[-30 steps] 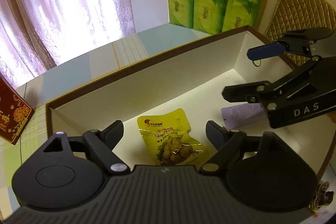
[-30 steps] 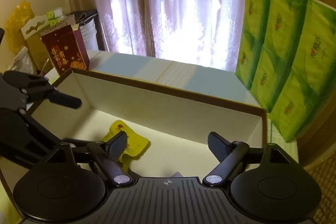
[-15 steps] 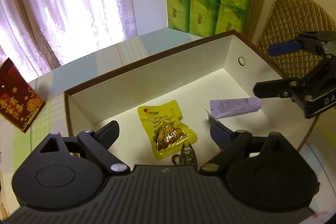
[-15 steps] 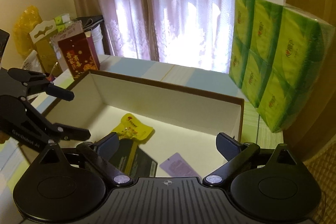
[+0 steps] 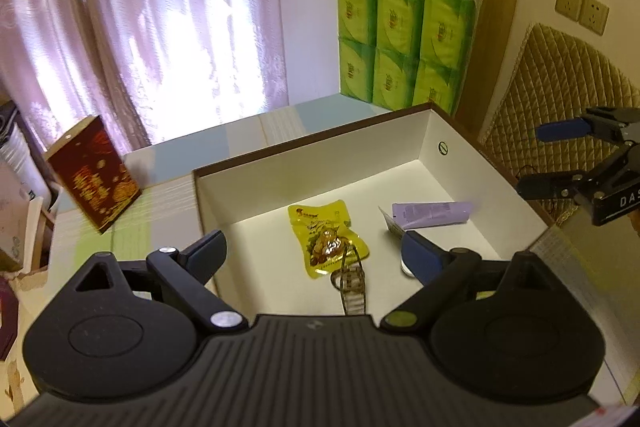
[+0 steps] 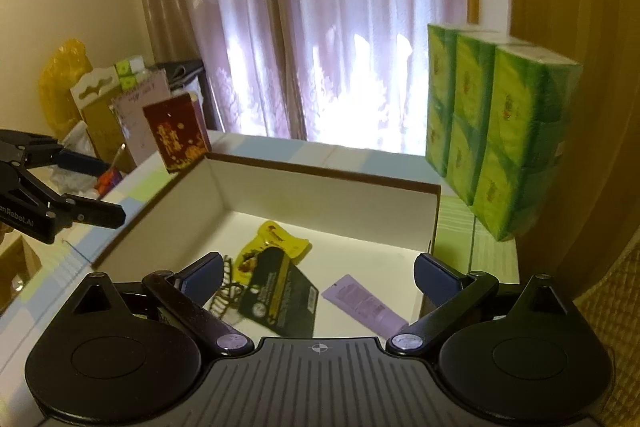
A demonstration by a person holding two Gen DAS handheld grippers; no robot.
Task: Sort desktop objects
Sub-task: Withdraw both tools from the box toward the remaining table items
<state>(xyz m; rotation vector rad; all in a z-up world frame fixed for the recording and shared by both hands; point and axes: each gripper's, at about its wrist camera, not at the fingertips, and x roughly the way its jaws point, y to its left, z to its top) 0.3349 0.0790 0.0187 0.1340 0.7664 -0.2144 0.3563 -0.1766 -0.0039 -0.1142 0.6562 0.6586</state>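
Note:
An open cardboard box [image 5: 424,143] with white walls lies on the table. Inside it lie a yellow snack pouch [image 5: 326,239], a purple tube [image 5: 432,213] and a metal watch [image 5: 352,283]. The right wrist view shows the same box [image 6: 320,171] with the pouch [image 6: 276,241], the tube [image 6: 364,303], the watch [image 6: 226,287] and a black card package [image 6: 280,295]. My left gripper [image 5: 314,253] hovers open above the box's near edge, holding nothing. My right gripper [image 6: 320,273] is open and empty too, and appears at the box's right side [image 5: 540,157].
A dark red box [image 5: 94,183] stands on the table left of the cardboard box. Stacked green tissue packs [image 5: 404,43] stand behind it at the wall. Bags and cartons [image 6: 100,115] crowd the far left. A quilted chair back [image 5: 560,99] is on the right.
Both grippers have drawn back and up from the box, so more of its inside shows. The watch and black card package have come into view. Both stay open.

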